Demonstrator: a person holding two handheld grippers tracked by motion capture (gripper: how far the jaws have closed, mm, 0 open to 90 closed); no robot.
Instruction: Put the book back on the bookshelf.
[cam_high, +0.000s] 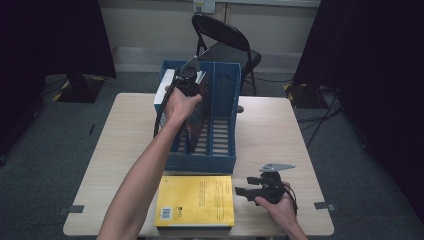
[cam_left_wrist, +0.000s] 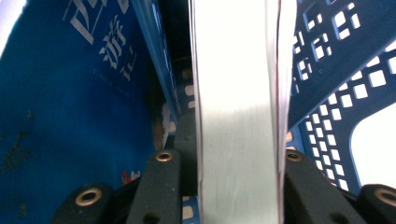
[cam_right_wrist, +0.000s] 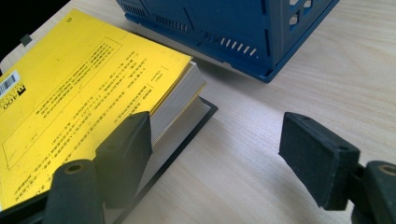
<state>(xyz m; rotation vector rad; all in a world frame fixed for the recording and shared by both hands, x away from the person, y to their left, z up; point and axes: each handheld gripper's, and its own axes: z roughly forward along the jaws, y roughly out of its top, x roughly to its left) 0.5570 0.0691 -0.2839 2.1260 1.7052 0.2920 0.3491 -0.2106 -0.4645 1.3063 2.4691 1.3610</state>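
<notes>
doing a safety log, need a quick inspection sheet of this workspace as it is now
surface: light wood table, tape marks at its edges
job's things: blue rack mid-table; book upright in the rack between the left gripper's fingers; yellow book flat at the near edge, on a dark book
clutter: nothing seen
grippers: left gripper over the rack, fingers at the book's sides, contact unclear; right gripper open beside the yellow book
cables: one from the left gripper, more on the floor at right
surroundings: folding chair behind the table, dark curtains, grey floor
</notes>
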